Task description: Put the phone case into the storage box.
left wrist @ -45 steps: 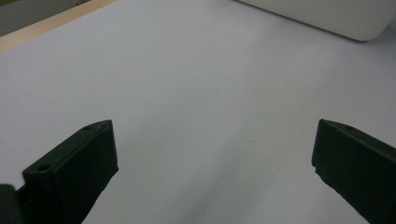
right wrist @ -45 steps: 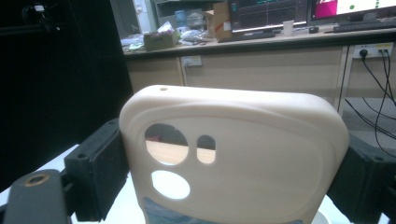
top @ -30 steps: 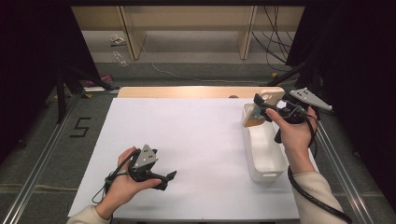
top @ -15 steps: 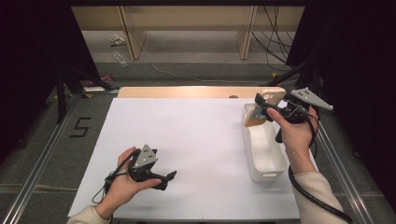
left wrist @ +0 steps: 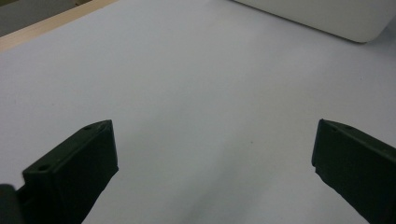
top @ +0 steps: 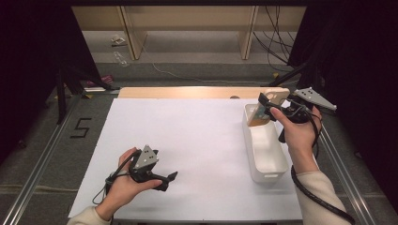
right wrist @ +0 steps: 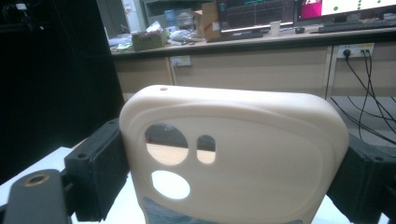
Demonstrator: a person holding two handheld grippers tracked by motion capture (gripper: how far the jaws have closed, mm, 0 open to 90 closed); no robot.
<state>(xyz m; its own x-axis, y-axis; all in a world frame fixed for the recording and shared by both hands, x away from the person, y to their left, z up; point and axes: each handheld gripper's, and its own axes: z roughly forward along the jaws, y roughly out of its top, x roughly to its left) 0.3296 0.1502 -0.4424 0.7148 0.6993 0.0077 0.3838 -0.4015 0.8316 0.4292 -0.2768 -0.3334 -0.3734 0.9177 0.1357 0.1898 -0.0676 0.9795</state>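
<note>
A cream phone case (right wrist: 233, 154) with camera cut-outs stands upright between the jaws of my right gripper (right wrist: 224, 182), which is shut on its two long edges. In the high view the phone case (top: 267, 105) hangs above the far end of the white bin (top: 270, 157), with the right gripper (top: 274, 108) held just right of it. My left gripper (top: 170, 180) rests low over the white table sheet (top: 187, 140) at the front left. Its jaws stand wide open in the left gripper view, with only bare sheet (left wrist: 205, 93) between them.
The white bin's corner (left wrist: 327, 18) shows at the top right of the left gripper view. A wooden strip (top: 187, 92) runs along the table's far edge. Beyond it stand a shelf unit (top: 187, 23) and loose cables (top: 277, 37) on the floor.
</note>
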